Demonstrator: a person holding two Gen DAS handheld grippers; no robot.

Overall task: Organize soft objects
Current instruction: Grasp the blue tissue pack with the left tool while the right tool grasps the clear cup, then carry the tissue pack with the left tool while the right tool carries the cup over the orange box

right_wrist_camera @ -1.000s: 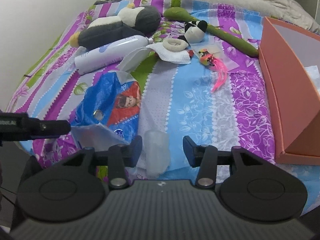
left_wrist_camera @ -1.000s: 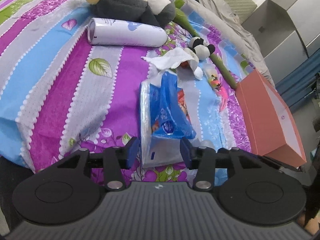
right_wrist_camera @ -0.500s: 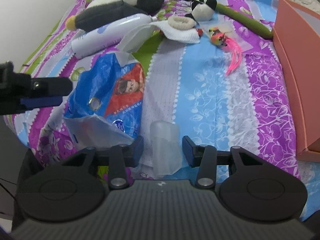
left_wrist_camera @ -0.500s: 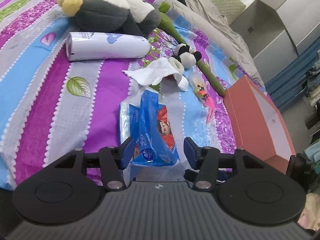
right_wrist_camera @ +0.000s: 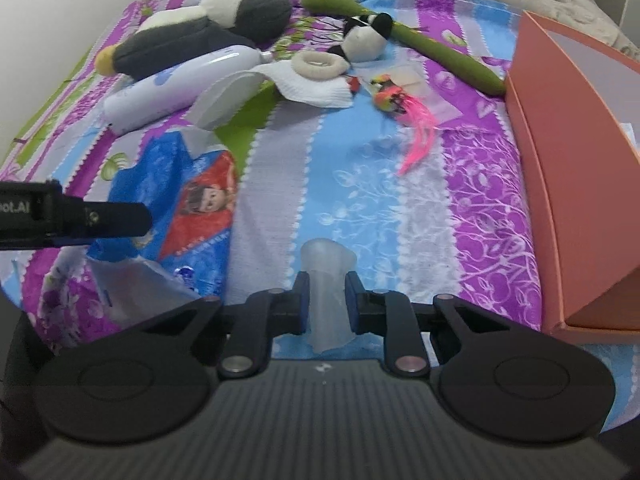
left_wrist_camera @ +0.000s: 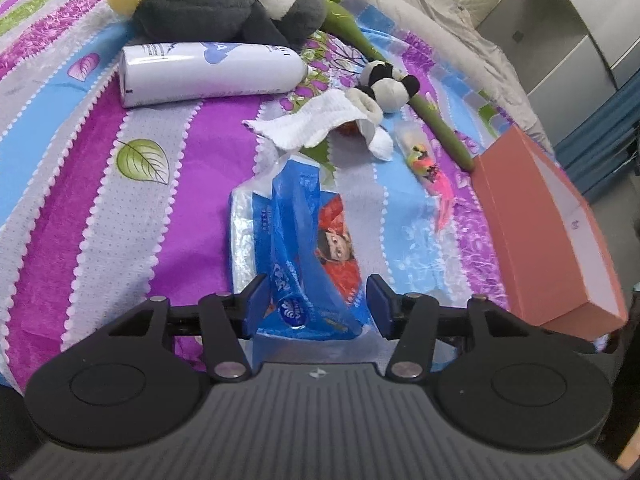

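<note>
1. Our right gripper (right_wrist_camera: pixel 325 302) is clamped on a translucent soft sleeve (right_wrist_camera: pixel 328 280): squashy, light.
2. Our left gripper (left_wrist_camera: pixel 316 304) straddles the blue tissue pack (left_wrist_camera: pixel 308 256), jaws apart; crinkly, slippery wrap, so we'd grip mid-body.
3. Far ahead-right: orange box (left_wrist_camera: pixel 552 232).

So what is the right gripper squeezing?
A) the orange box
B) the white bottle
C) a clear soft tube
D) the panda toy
C: the right gripper has its fingers pressed against both sides of the clear soft tube, near the bed's edge.
</note>
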